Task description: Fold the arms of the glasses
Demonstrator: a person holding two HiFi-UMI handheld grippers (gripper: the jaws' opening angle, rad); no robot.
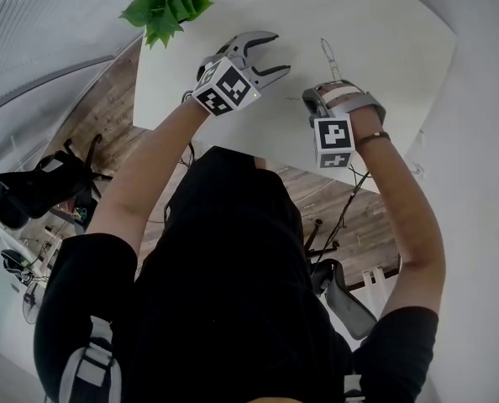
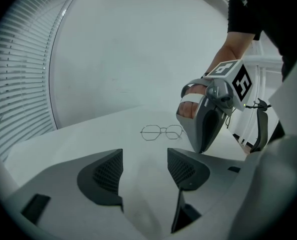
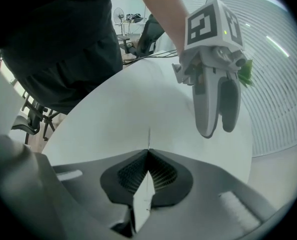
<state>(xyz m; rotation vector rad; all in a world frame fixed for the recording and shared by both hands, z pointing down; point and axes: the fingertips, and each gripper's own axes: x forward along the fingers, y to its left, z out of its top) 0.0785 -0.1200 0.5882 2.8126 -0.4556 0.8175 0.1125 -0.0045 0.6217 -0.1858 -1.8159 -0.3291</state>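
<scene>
**Grippers, pair, at wire-frame glasses: hazards on file**

1. Left gripper. Jaws spread wide with nothing between the pads; it hangs over the white table, short of the frame and touching nothing. Hazard: the frame has no brace on this side, so any pull from the other gripper is likely to drag it across the smooth top rather than turn the hinge.

2. Glasses. Thin wire frame, resting on the table between the two grippers in the left gripper view, lenses facing the left gripper. Arms judged not yet folded. Hazard: the wire looks slight and would probably bend or twist under a sideways load.

3. Right gripper. Pointing steeply down, pads clenched together; a fine wire line, judged to be a temple arm, runs out from between their tips. Hazards: so thin an arm may slip out of the pads mid-swing; swinging it off the hinge's own plane may strain the hinge; lifting may tip the whole frame over.
</scene>
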